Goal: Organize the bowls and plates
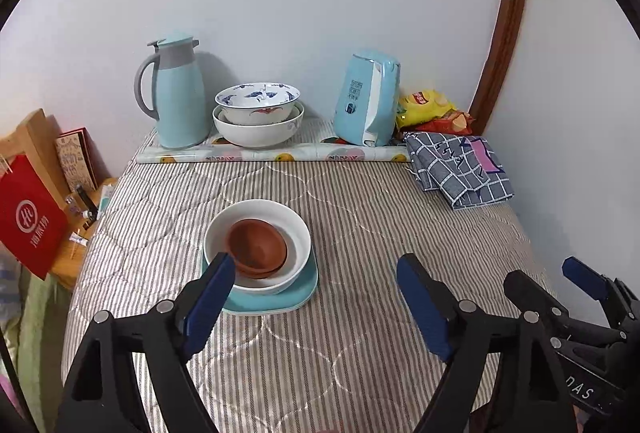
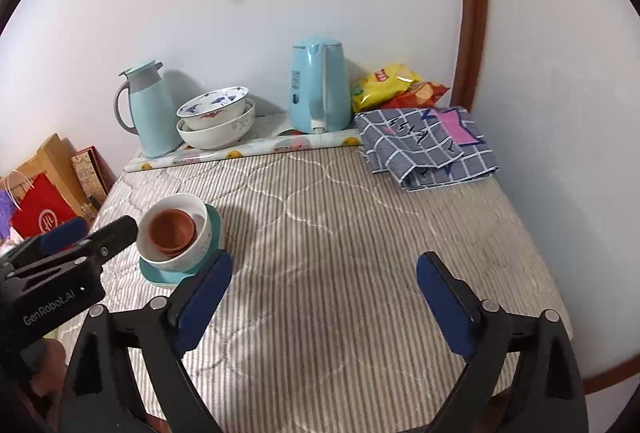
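A brown bowl (image 1: 257, 247) nests in a white bowl (image 1: 258, 245) on a teal plate (image 1: 276, 299), left-centre on the striped bed (image 1: 360, 233); left gripper (image 1: 316, 297) and right gripper (image 2: 324, 297) fingers spread, empty.

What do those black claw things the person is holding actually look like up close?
Each is a black, angular frame that forks into two fingers tipped with dark blue pads, joined by round silver pivot pins. The left gripper carries white "GenRobot.AI" lettering on its body, read in the right wrist view. The right gripper looks the same build. No cables or sleeves show.
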`<action>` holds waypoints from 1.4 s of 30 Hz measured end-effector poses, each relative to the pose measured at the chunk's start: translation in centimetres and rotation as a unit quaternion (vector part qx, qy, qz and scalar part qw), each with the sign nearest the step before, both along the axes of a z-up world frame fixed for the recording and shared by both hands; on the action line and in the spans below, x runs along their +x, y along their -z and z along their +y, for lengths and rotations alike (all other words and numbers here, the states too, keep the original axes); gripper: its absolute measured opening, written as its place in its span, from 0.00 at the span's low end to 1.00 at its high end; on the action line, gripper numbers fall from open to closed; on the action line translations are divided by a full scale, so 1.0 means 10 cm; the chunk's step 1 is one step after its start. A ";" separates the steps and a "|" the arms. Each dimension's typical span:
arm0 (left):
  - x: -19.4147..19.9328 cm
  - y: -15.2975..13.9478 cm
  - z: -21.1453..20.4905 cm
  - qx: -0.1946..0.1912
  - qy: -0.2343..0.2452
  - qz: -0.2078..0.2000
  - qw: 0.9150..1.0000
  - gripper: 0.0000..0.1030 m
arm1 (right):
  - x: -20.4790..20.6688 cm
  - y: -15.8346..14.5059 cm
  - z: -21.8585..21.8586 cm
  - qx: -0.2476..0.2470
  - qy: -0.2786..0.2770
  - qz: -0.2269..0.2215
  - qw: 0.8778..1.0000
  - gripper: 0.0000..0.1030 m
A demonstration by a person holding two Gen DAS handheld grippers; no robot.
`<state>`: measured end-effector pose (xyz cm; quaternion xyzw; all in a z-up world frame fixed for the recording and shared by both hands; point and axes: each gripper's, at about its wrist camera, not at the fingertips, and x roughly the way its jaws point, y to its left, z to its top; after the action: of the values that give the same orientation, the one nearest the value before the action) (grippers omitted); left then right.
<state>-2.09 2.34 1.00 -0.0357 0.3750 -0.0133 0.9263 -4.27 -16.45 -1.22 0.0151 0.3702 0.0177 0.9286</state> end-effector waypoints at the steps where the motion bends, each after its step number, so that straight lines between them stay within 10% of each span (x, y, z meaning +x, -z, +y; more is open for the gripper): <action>1: -0.02 -0.01 -0.01 0.001 0.000 -0.001 1.000 0.83 | -0.01 0.00 -0.02 0.004 0.000 0.000 1.000 0.93; 42: -0.12 0.00 -0.02 0.004 -0.011 0.001 1.000 0.85 | -0.11 -0.04 -0.02 -0.001 0.003 0.005 1.000 0.94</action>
<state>-3.26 2.14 0.99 -0.0366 0.3751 -0.0017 0.9263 -5.36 -16.64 -0.80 0.0149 0.3750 0.0144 0.9268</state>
